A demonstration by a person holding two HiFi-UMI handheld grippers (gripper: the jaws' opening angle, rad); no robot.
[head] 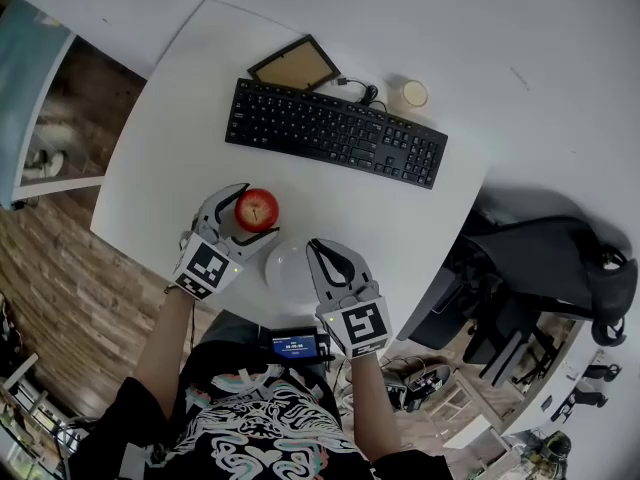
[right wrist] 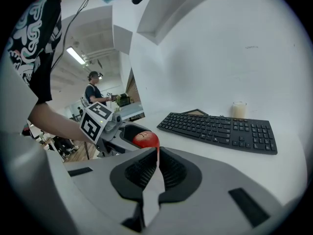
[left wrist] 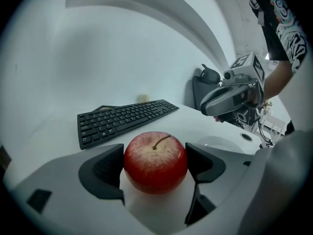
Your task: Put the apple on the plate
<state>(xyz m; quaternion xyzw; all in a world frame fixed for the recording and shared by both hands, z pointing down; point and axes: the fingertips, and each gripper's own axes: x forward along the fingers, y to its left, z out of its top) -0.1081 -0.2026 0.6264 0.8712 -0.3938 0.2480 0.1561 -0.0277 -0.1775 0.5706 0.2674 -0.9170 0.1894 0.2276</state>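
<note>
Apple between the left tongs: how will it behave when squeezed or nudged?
Round and resting on the flat table, the apple would likely roll if nudged off-centre. Its skin looks smooth and glossy, so it may slip unless the left tongs close at its widest part.

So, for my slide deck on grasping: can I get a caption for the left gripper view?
Open left claw straddling a red apple on the white table, keyboard behind.
</note>
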